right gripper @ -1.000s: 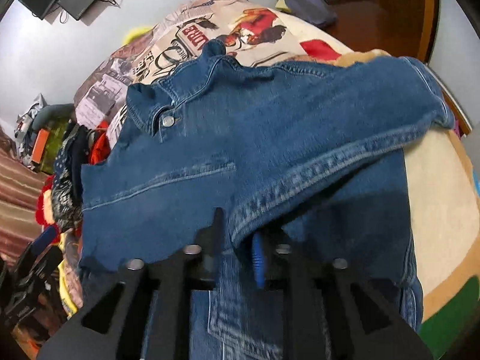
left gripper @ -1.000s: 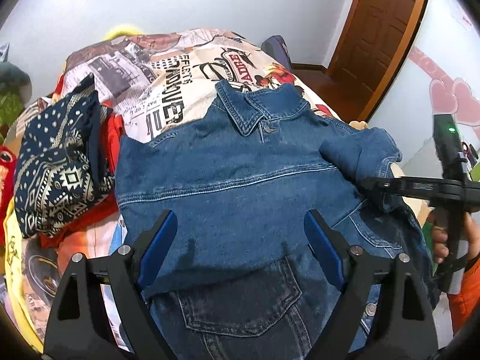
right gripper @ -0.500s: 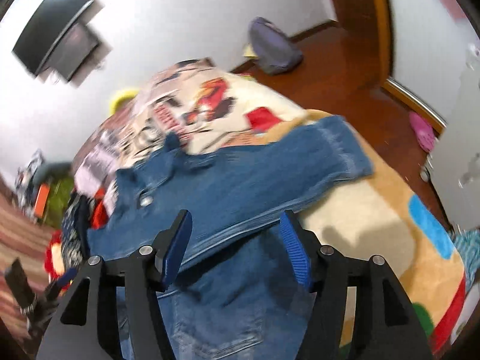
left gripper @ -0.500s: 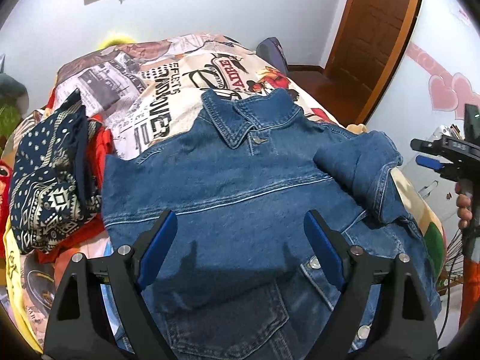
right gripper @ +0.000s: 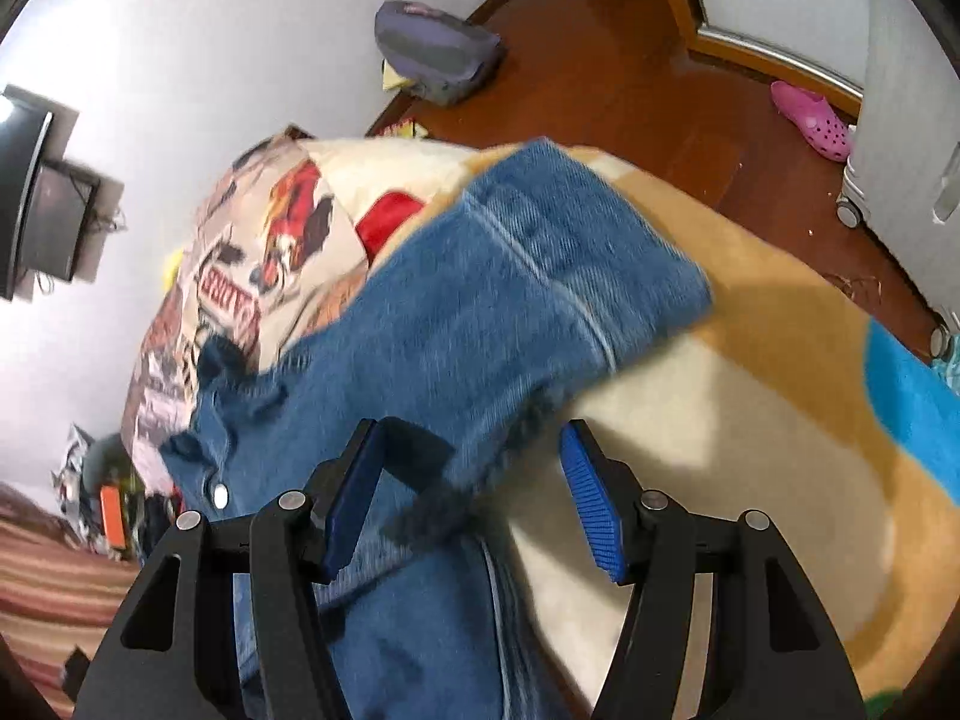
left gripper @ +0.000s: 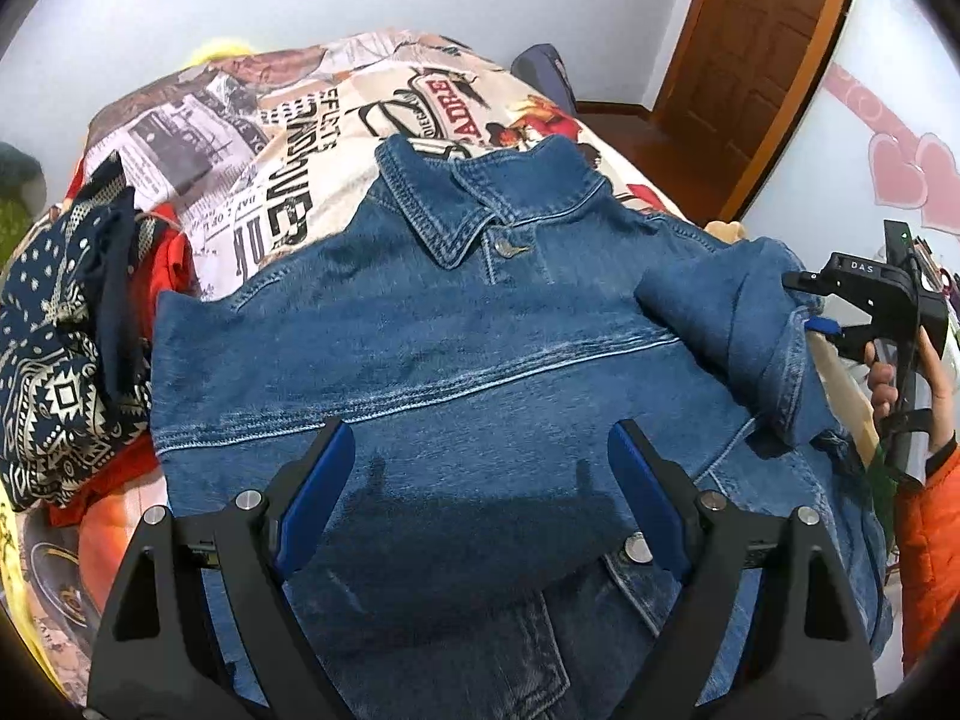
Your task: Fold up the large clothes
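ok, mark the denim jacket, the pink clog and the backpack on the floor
denim jacket [left gripper: 456, 336], left wrist view, on the chest panel below the collar.
pink clog [right gripper: 813, 119], right wrist view, on its perforated upper.
backpack [right gripper: 435, 54], right wrist view, on the grey top panel.

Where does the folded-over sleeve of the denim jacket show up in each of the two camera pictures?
Left wrist view: the sleeve lies at right, folded over the jacket's front.
Right wrist view: the sleeve fills the centre, cuff pointing upper right.
Shared landmark: the grey-purple bag on the floor.
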Action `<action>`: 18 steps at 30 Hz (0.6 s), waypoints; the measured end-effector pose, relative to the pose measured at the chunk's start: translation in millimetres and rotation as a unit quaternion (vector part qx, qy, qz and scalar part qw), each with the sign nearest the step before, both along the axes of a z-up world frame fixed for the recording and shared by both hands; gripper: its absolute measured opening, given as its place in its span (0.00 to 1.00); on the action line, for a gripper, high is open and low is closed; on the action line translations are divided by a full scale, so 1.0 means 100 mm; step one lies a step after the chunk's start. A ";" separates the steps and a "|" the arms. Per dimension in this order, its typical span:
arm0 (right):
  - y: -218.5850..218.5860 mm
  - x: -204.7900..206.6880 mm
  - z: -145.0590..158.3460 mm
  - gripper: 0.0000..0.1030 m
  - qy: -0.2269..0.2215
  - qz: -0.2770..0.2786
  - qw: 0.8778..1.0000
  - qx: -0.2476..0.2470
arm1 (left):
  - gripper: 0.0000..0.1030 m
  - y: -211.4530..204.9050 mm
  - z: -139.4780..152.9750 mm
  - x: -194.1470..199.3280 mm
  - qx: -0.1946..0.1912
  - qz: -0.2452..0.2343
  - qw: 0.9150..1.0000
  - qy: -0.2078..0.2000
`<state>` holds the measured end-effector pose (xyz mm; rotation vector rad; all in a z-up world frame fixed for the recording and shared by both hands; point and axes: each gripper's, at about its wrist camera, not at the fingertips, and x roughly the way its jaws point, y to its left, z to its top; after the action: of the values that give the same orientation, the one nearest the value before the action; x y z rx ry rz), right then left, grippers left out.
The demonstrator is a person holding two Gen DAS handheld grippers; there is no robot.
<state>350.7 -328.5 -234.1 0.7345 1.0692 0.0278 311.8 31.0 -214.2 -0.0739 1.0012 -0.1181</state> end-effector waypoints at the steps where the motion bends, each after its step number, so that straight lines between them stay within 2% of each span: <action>1: -0.01 0.01 0.00 0.32 -0.002 0.000 1.000 -0.004 | 0.84 0.00 -0.02 0.01 0.000 0.002 1.000 0.002; 2: 0.01 0.04 0.03 0.25 -0.005 0.004 1.000 -0.011 | 0.84 0.01 -0.03 0.01 0.001 0.004 1.000 0.003; 3: 0.01 0.04 0.05 0.10 -0.008 0.006 1.000 -0.017 | 0.84 0.02 -0.03 0.01 0.000 0.004 1.000 0.004; 4: 0.02 0.04 0.10 0.08 -0.012 0.006 1.000 -0.025 | 0.84 0.03 -0.03 0.00 0.001 0.005 1.000 0.004; 10: 0.33 -0.11 0.78 0.07 -0.093 0.043 0.989 -0.107 | 0.84 0.13 0.13 -0.10 -0.005 0.014 1.000 -0.016; 13: 0.55 -0.18 1.11 0.07 -0.134 0.069 0.982 -0.116 | 0.84 0.22 0.31 -0.20 -0.009 0.022 0.999 -0.039; 18: 1.18 -0.29 1.76 0.07 -0.214 0.138 0.961 -0.107 | 0.84 0.43 0.65 -0.42 -0.004 0.037 0.996 -0.086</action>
<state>321.5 -210.5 -58.1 0.3559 0.7366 0.2940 269.6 73.5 -148.9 -0.1064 0.8260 -0.0606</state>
